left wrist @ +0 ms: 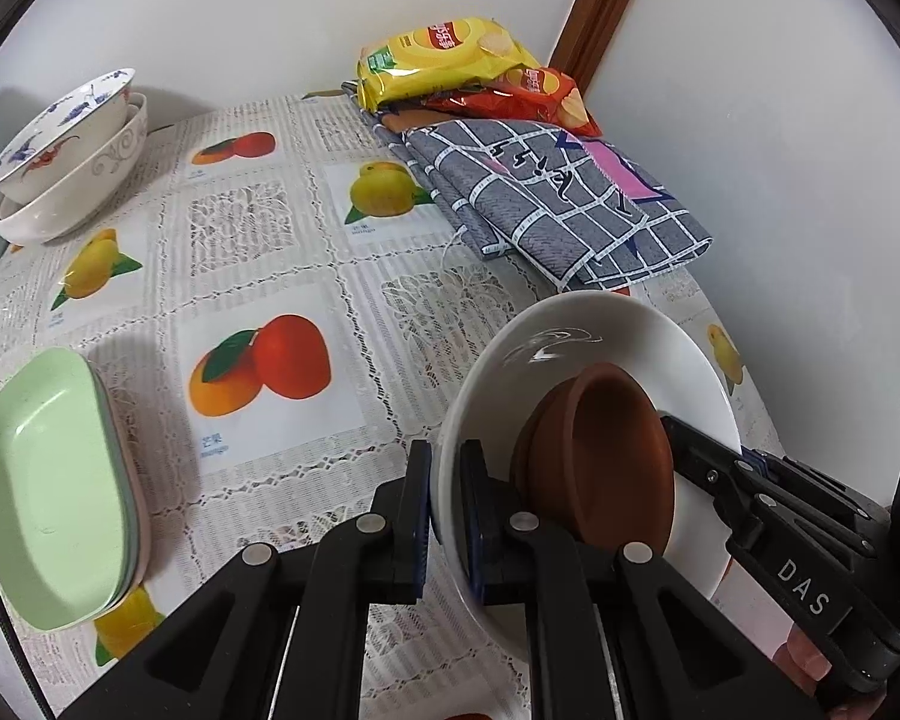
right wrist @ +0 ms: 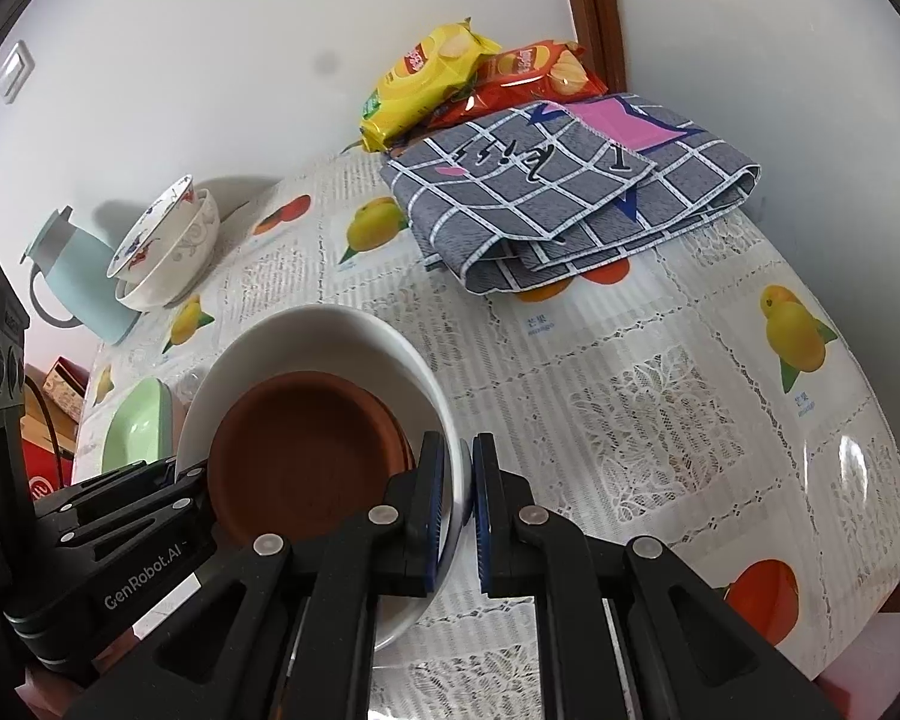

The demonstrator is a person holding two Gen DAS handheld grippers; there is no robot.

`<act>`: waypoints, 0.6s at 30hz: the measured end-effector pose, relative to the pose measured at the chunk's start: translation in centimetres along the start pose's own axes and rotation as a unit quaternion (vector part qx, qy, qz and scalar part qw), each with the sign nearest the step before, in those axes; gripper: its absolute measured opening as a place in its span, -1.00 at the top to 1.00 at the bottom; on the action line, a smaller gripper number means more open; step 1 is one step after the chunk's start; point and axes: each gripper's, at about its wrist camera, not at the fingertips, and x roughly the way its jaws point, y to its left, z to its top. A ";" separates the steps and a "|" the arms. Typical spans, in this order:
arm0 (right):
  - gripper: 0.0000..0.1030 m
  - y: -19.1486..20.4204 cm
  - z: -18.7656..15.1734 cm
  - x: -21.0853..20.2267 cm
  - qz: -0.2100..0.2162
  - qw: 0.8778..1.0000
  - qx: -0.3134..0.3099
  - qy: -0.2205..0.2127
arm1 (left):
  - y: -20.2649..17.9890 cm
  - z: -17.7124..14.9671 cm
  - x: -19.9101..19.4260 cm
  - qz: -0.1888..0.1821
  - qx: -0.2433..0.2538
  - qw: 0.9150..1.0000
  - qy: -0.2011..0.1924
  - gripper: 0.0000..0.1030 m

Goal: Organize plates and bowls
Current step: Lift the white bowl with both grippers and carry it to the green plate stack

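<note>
The left gripper point(left wrist: 447, 516) and right gripper point(right wrist: 461, 510) each pinch opposite rims of a round white ceramic plate point(left wrist: 582, 330) carrying stacked brown clay saucers point(left wrist: 606, 450) (above the fruit-print tablecloth point(left wrist: 306, 276)). Farther off sit pale green rectangular dishes point(left wrist: 48, 492), then nested patterned white bowls point(left wrist: 66, 156).

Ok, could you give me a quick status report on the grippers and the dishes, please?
Left gripper and right gripper both shut on opposite rims of the white plate. Brown saucers stacked in it. Green dishes, stacked bowls nearby; nothing blocking.
</note>
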 end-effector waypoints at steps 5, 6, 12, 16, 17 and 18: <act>0.82 0.9 0.0 -0.8 0.002 1.000 -0.003 -0.005 | 0.5 0.0 -1.1 -0.001 -0.003 1.000 -0.007 0.81; 0.82 1.1 0.1 -0.9 0.002 1.000 -0.004 -0.006 | 0.6 0.0 -1.3 -0.001 -0.003 1.000 -0.008 0.81; 0.82 2.2 0.2 -1.8 0.004 1.000 -0.009 -0.012 | 1.2 0.0 -2.6 0.000 -0.006 1.000 -0.017 0.81; 0.82 3.0 0.2 -2.2 0.006 1.000 -0.012 -0.016 | 1.7 0.0 -3.3 0.002 -0.008 1.000 -0.020 0.81; 0.82 3.2 0.2 -2.2 0.006 1.000 -0.013 -0.017 | 1.9 0.0 -3.4 0.002 -0.008 1.000 -0.021 0.81; 0.82 3.4 0.2 -2.3 0.007 1.000 -0.014 -0.017 | 2.0 -0.1 -3.5 0.002 -0.009 1.000 -0.022 0.81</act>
